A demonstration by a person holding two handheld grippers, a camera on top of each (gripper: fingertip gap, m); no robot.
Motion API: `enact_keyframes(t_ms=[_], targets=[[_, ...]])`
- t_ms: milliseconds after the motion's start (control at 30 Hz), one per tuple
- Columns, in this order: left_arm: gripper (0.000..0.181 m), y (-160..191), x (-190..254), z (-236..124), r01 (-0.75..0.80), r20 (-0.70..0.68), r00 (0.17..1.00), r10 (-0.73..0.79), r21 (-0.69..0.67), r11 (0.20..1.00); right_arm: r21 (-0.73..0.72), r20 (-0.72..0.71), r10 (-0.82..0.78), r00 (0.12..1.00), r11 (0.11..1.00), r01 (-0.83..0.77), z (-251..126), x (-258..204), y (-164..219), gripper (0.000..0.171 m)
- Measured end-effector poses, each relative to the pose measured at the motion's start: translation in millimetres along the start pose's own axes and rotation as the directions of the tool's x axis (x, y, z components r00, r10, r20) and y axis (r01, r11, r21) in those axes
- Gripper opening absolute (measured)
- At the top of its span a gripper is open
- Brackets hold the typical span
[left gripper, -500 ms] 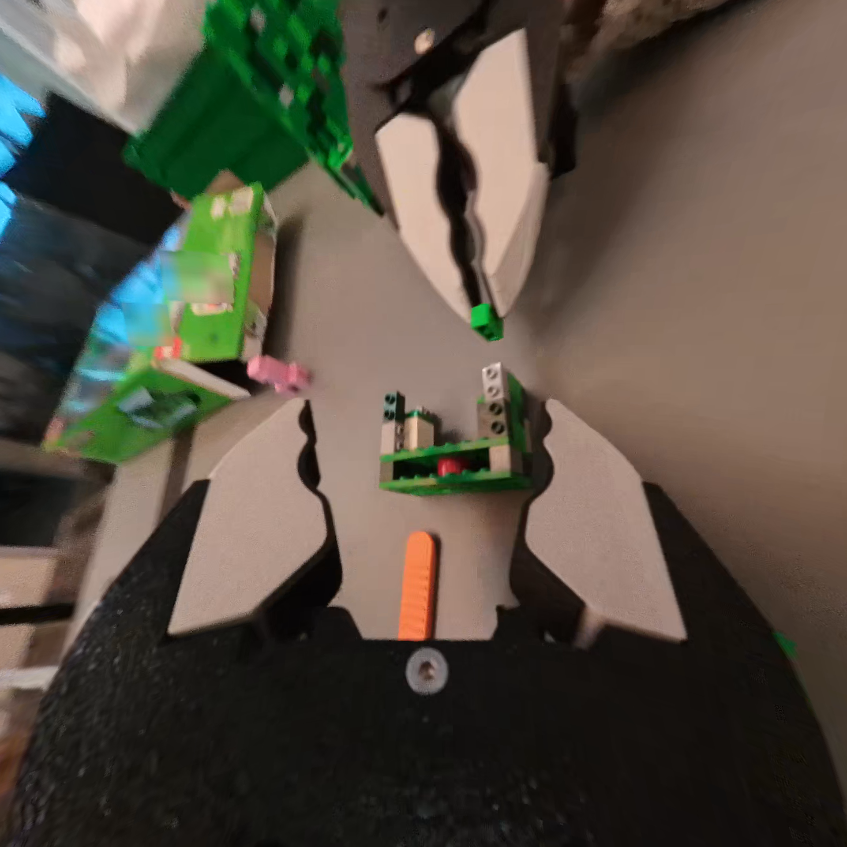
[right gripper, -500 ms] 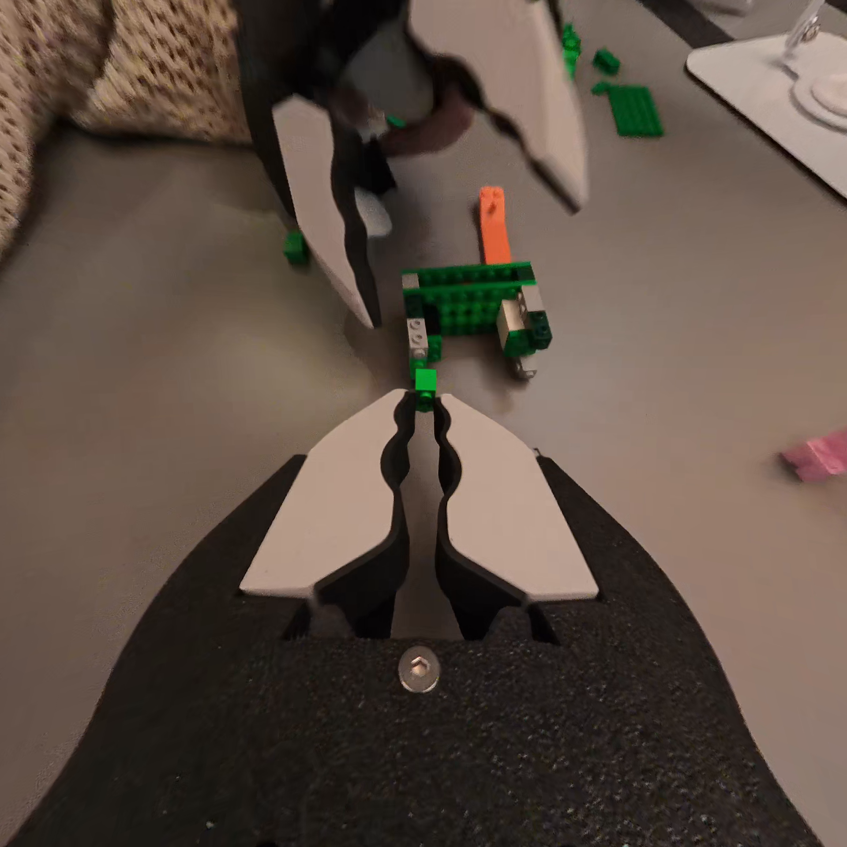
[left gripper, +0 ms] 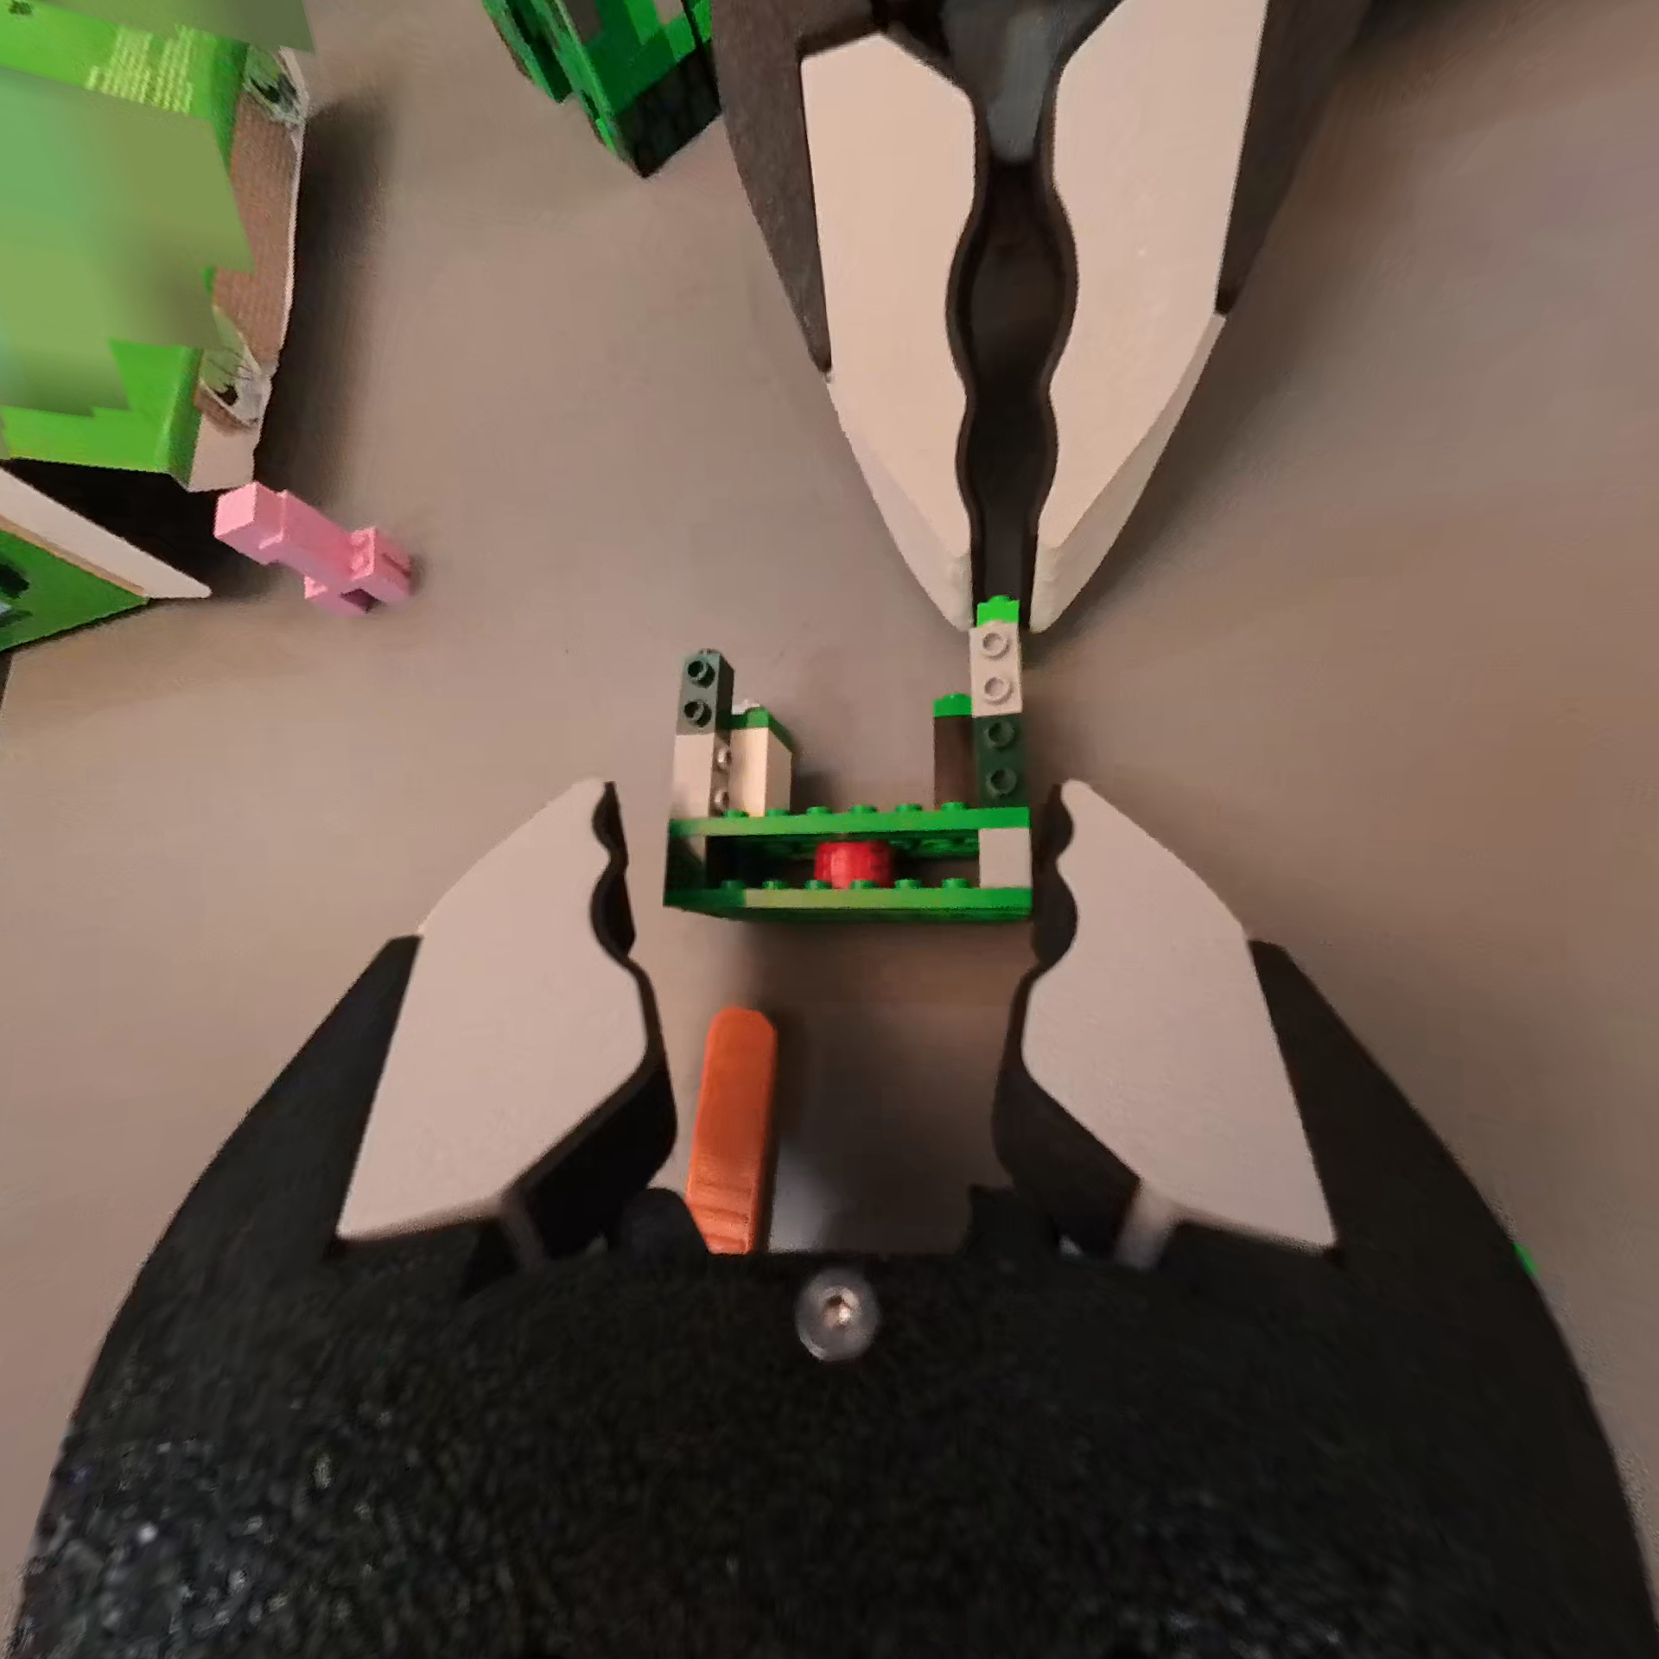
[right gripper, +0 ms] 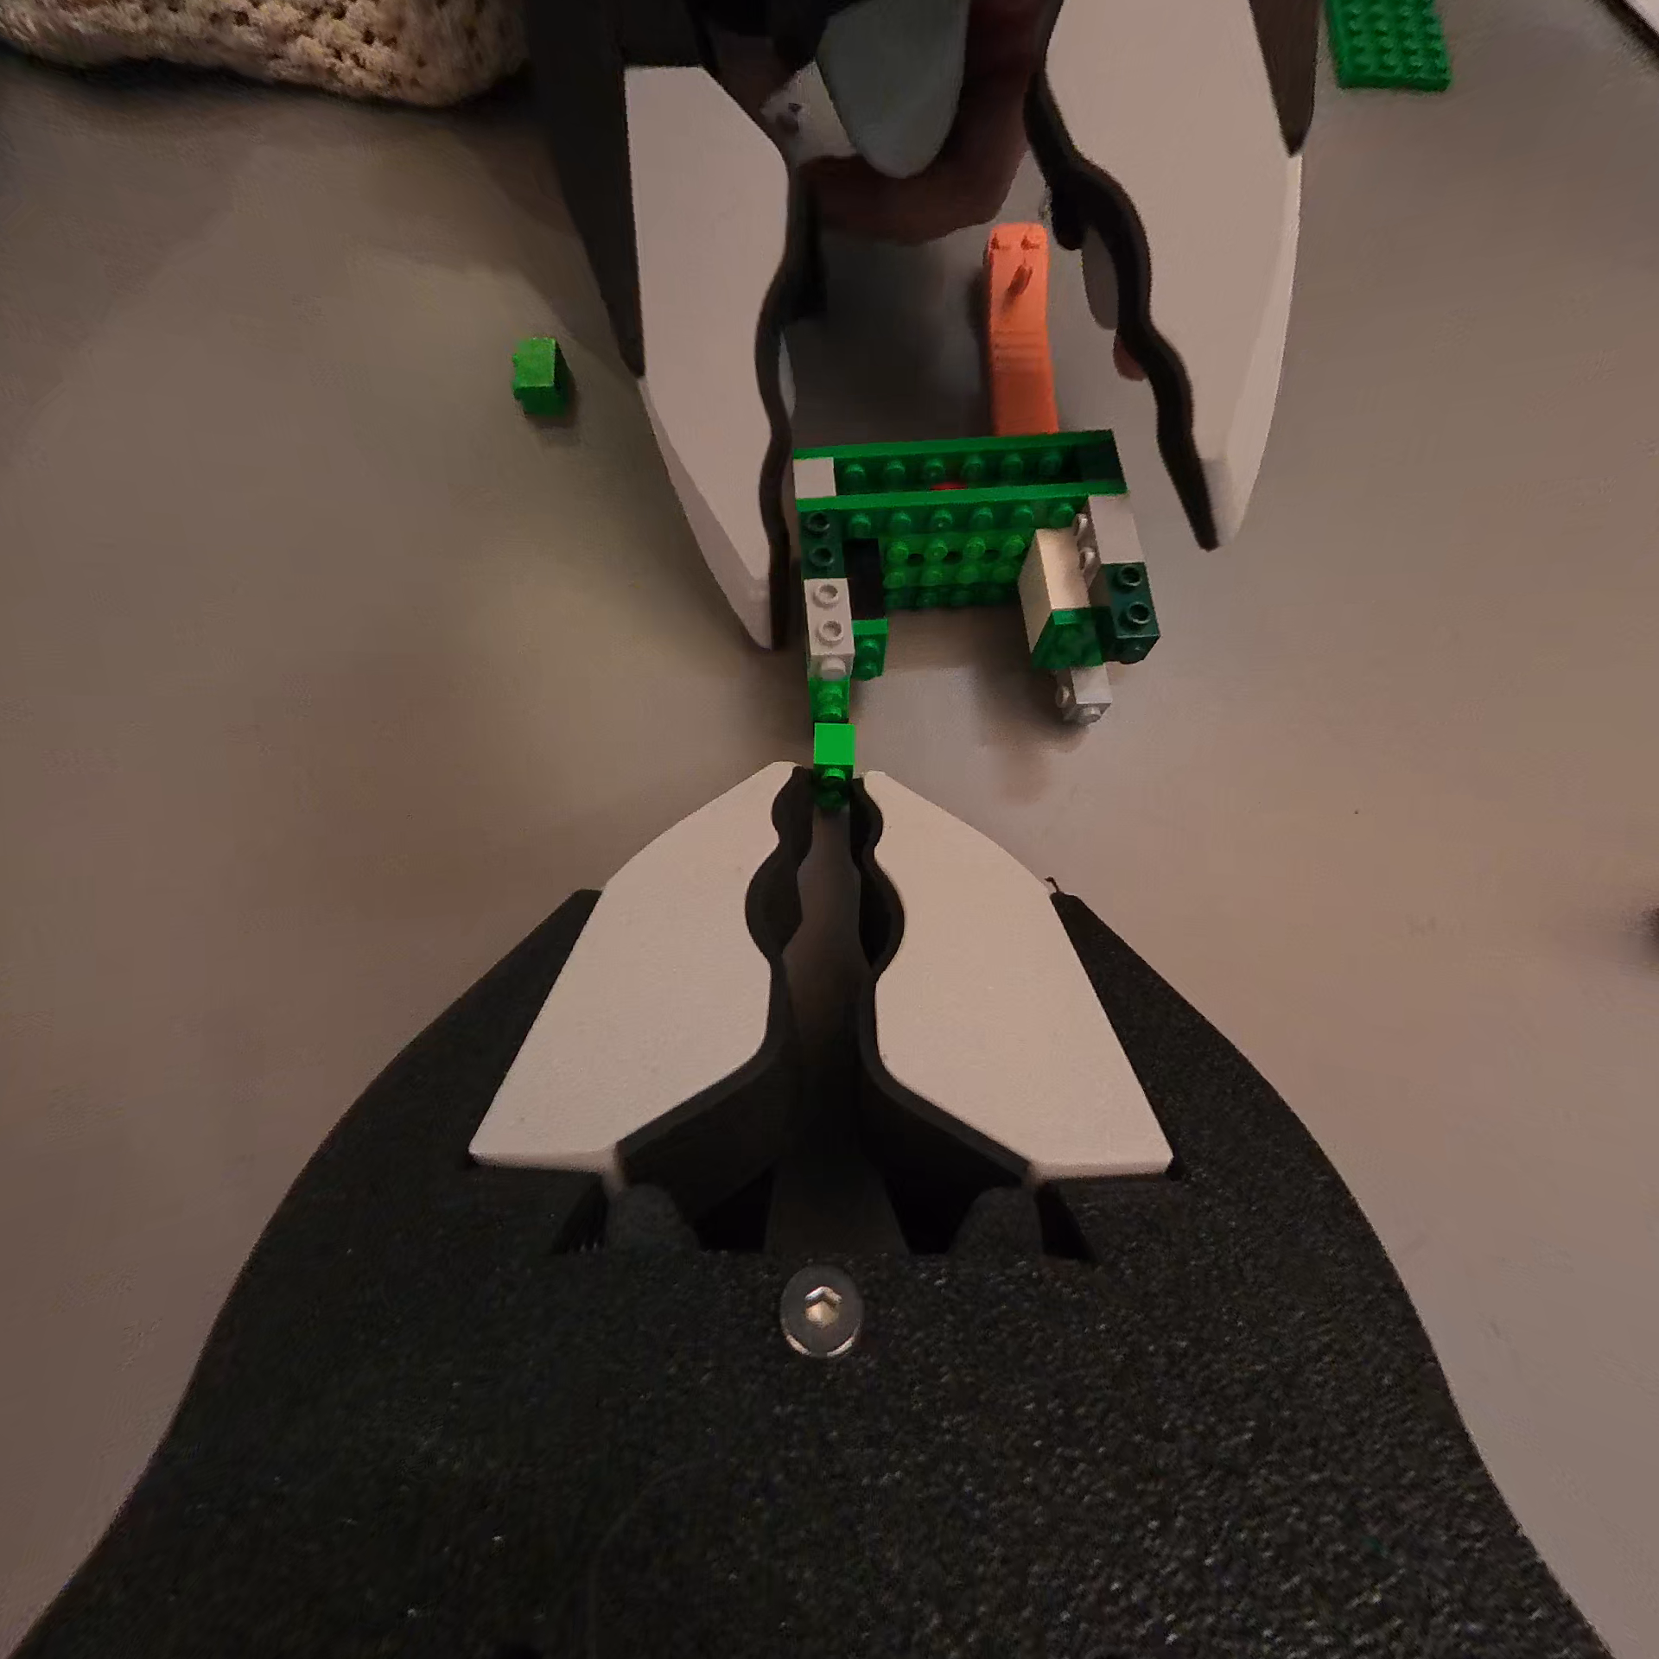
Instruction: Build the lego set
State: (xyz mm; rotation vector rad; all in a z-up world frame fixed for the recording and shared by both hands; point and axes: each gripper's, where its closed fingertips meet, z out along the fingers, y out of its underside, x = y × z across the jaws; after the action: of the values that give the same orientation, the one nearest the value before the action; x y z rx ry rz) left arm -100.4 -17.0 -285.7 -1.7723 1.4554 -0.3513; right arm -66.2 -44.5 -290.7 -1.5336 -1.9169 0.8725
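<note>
Right gripper [right gripper: 830,779]: jaws nearly together, pinching a small bright green brick [right gripper: 833,747] at the very tips, so the piece sticks out ahead of the fingers and can be pressed on without them fouling the model.
Left gripper [left gripper: 835,844]: jaws wide apart, holding nothing; they flank the lego build [left gripper: 848,857] on both sides, apparently ready to brace it against the push.
Build relative to the left gripper: between the fingertips, the right fingertip just beside its green base plate; whether it touches is hard to tell.
Build relative to the right gripper: straight ahead of the tips, the grey-and-green column [right gripper: 830,619] nearest.
Brick and column: the brick sits at the column's end, probably meeting it.
Orange separator tool [left gripper: 732,1127]: lying on the table inside the left gripper's open jaws, behind the build.
Spare green brick [right gripper: 540,375]: loose, ahead and to the left of the right gripper.
</note>
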Motion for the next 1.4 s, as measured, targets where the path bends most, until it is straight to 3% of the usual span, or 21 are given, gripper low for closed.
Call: enact_keyframes(t_ms=[67,333,767,1400], targets=[[0.078,-0.1,2.7,1.3,0.006,-0.024,1.0,-0.006,-0.006,1.0,-0.002,0.001,0.006,1.0,1.0,-0.006,0.0,0.1,0.0,0.007],[0.078,1.1,2.3,1.3,0.018,-0.023,1.0,-0.018,0.001,1.0,-0.014,0.012,0.025,1.0,1.0,-0.025,0.1,-3.2,0.0,0.016],[0.078,2.0,1.6,1.2,0.024,-0.021,0.999,-0.024,-0.008,1.0,0.025,-0.031,-0.006,1.0,1.0,0.007,-5.2,-2.3,-5.8,0.008],[0.077,3.5,2.3,1.5,-0.028,-0.08,0.997,0.018,-0.133,0.991,0.013,-0.016,0.019,1.0,1.0,-0.019,0.4,-2.3,-3.8,0.008]])
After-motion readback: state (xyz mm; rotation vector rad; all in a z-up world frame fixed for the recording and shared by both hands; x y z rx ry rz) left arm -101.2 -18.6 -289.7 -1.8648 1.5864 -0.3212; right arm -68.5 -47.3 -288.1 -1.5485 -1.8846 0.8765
